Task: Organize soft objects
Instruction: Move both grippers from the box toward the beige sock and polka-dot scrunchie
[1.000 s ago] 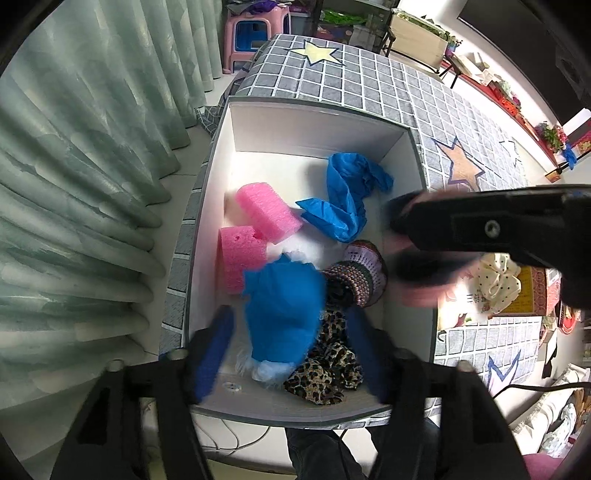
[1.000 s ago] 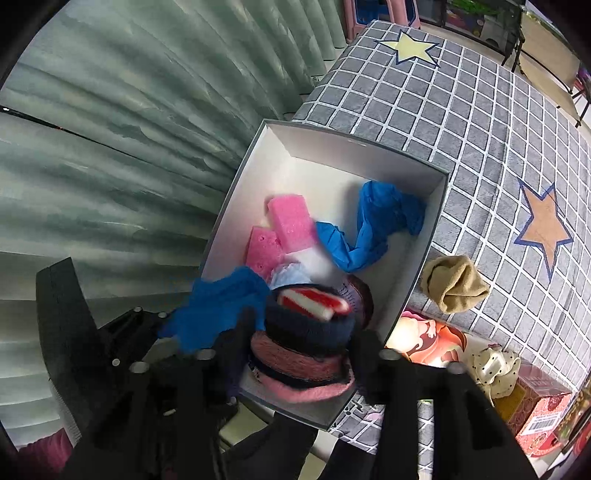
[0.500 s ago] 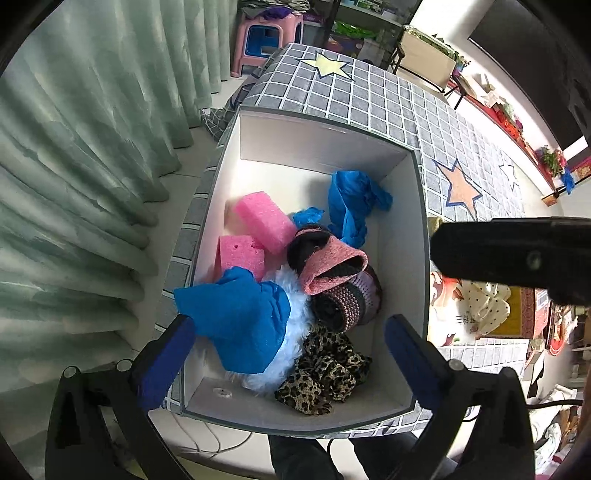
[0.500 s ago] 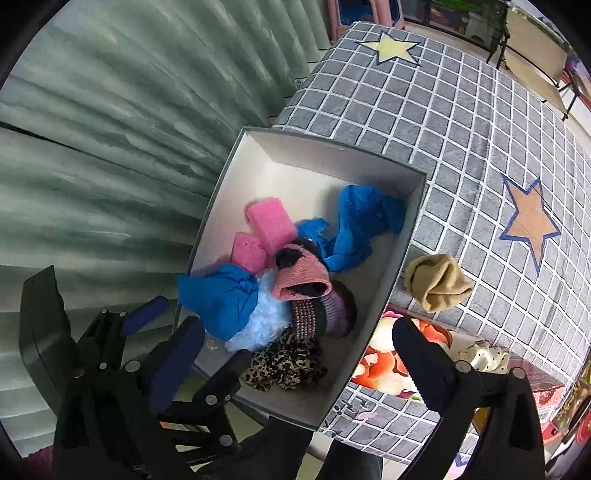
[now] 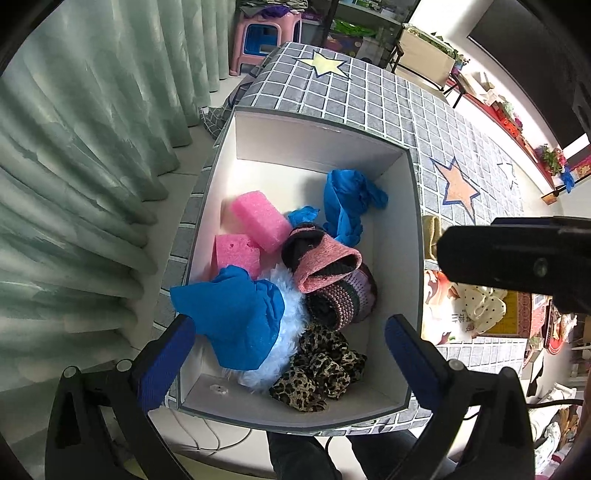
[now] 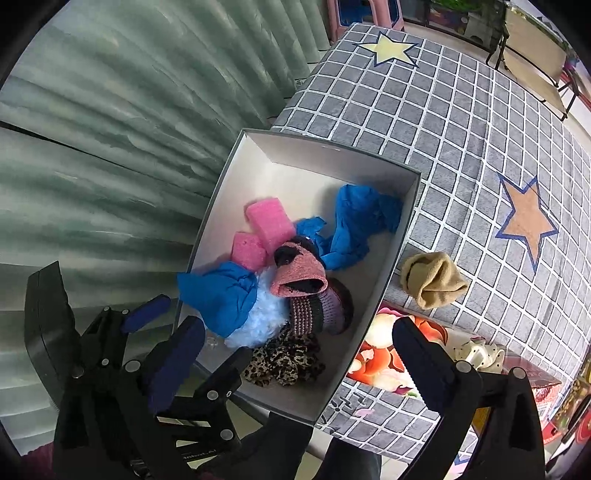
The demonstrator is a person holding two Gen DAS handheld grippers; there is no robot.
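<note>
A white box [image 5: 314, 144] [image 6: 325, 155] on the grey checked table holds soft things: two pink sponges [image 5: 260, 216] [image 6: 269, 221], blue cloths [image 5: 236, 314] [image 6: 354, 221], a pink knit sock [image 5: 325, 258] [image 6: 299, 273], a purple knit piece [image 5: 343, 299], a pale blue fluffy item [image 6: 258, 321] and a leopard scrunchie [image 5: 317, 365] [image 6: 284, 362]. My left gripper [image 5: 288, 354] is open and empty above the box's near end. My right gripper [image 6: 299, 354] is open and empty above the box's near right corner. A tan sock [image 6: 432, 280] lies on the table right of the box.
Green curtains [image 5: 74, 147] hang left of the box. A printed card [image 6: 380, 350] and a white dotted scrunchie [image 6: 476, 354] lie on the table near the right gripper. A pink stool [image 5: 262, 33] stands beyond the table's far end.
My right gripper let go of the pink knit sock into the box and opened. My left gripper let go of the blue cloth and opened. Both pulled back upward.
</note>
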